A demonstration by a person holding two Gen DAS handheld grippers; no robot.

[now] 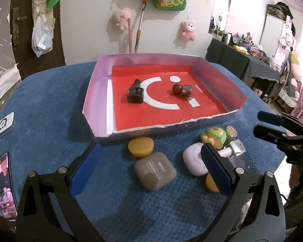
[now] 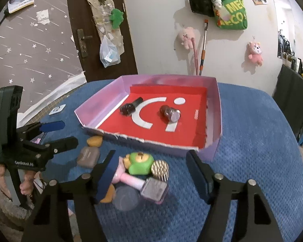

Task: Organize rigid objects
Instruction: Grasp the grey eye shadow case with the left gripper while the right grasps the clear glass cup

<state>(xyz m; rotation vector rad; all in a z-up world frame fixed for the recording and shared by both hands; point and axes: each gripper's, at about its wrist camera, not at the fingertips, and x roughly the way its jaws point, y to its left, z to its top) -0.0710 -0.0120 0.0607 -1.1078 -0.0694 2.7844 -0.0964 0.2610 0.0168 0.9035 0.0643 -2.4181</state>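
Both grippers hover empty: left gripper [image 1: 149,167] wide over the grey case [image 1: 155,173], right gripper [image 2: 151,173] half-open above the pink bottle [image 2: 140,183]. The clutter sits just before the tray [image 2: 216,109]. A careless pinch could scatter neighbours. One yellow piece [image 1: 211,183] hides behind a finger.

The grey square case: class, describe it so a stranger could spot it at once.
Start at the pink tray with the red floor on the blue cloth. Before its near wall lies a cluster of small things. The grey square case is the only flat grey one, printed with white lettering, beside a yellow disc.
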